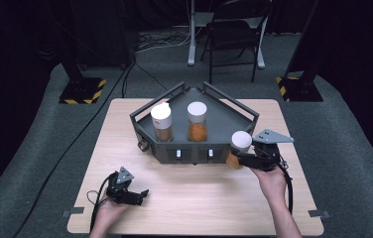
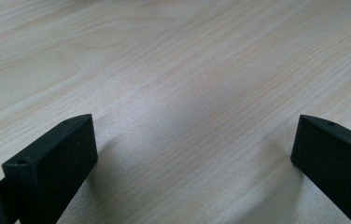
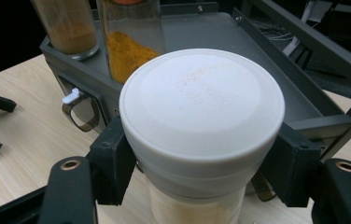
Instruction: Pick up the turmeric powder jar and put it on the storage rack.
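High view: the right gripper (image 1: pixel 241 159) pinches a white-capped spice jar (image 1: pixel 239 147) with orange powder, held just off the front right corner of the grey rack (image 1: pixel 224 116). Two more jars already stand in the rack, a brown-filled jar (image 1: pixel 162 121) at the left and an orange-filled jar (image 1: pixel 197 121) beside it in the middle. The left gripper (image 1: pixel 137 194) rests low near the front left of the pale wooden surface (image 1: pixel 194 198), well apart from the rack. Judging by this, two jars are placed and the third is on its way, not yet set down; a free spot lies at the rack's right. Around the surface are grey carpet, black stands with yellow-striped feet, cables and a dark chair at the back

Left gripper view: the jaws stand spread wide with nothing between them, above bare wood grain of the surface (image 2: pixel 187 70)

Right gripper view: the black jaws press on both sides of the jar just under its white cap (image 3: pixel 201 102), clear of the surface. Behind it are the rack's front wall (image 3: pixel 94 100) with a small white latch (image 3: pixel 71 97), and the lower parts of the two placed jars
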### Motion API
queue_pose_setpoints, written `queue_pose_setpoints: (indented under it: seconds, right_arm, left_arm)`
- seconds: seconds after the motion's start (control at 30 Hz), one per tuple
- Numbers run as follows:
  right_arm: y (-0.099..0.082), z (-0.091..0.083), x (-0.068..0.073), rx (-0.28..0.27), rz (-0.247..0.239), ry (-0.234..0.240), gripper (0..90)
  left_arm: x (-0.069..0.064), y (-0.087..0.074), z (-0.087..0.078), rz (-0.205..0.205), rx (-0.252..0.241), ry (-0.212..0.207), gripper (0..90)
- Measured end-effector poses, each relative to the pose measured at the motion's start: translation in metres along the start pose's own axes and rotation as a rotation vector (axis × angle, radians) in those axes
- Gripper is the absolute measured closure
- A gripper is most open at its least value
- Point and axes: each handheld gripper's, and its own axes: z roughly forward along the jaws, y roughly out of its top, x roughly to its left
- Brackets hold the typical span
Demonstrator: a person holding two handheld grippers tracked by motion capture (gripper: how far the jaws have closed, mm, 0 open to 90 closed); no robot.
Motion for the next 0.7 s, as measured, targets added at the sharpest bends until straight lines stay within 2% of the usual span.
queue_pose_setpoints:
  seconds: [0.33, 0.7]
  right_arm:
    - [0.013, -0.004, 0.002, -0.027, -0.005, -0.007, 33.3]
    - [0.032, -0.009, -0.003, -0.044, 0.009, -0.003, 33.3]
  left_arm:
    - [0.000, 0.000, 0.000, 0.000, 0.000, 0.000, 0.5]
    - [0.000, 0.000, 0.000, 0.000, 0.000, 0.000, 0.5]
